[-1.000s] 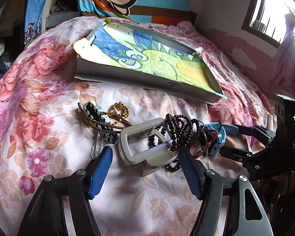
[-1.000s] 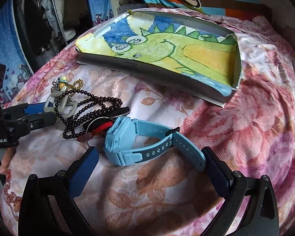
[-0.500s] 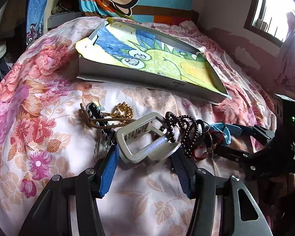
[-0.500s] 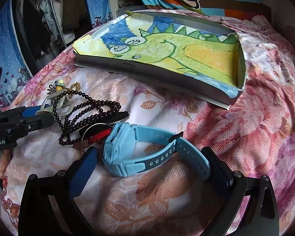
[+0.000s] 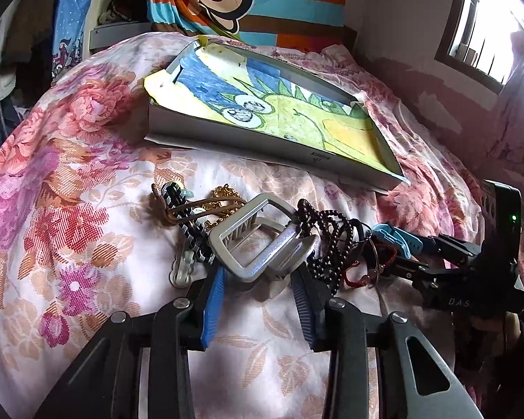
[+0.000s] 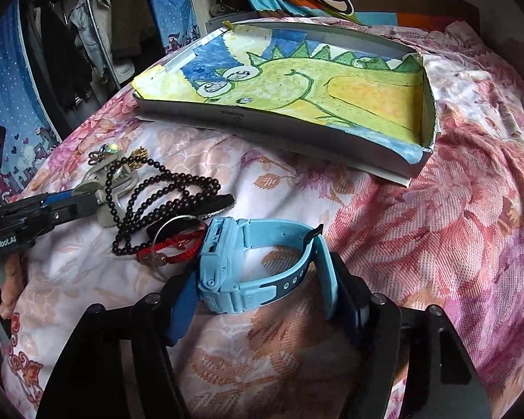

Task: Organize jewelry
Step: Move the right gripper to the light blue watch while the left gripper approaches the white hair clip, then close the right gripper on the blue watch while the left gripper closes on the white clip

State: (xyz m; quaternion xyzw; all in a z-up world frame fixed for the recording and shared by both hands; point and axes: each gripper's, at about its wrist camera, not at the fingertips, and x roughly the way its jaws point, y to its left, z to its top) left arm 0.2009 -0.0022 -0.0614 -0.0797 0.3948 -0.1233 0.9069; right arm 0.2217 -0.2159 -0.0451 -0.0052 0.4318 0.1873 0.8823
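Both grippers have closed in since a second ago: the left gripper [image 5: 260,279] now pinches the grey hair claw clip [image 5: 262,248] between its blue pads, and the right gripper [image 6: 262,289] is clamped on the light blue watch [image 6: 258,265], one pad on the case and the other on the strap. Between them a dark bead necklace [image 6: 164,202] and a red cord bracelet [image 6: 173,249] lie tangled on the floral bedspread [image 6: 436,230], gold chain [image 5: 223,193] just behind the clip. Further back sits the shallow box with the dinosaur drawing [image 6: 297,83].
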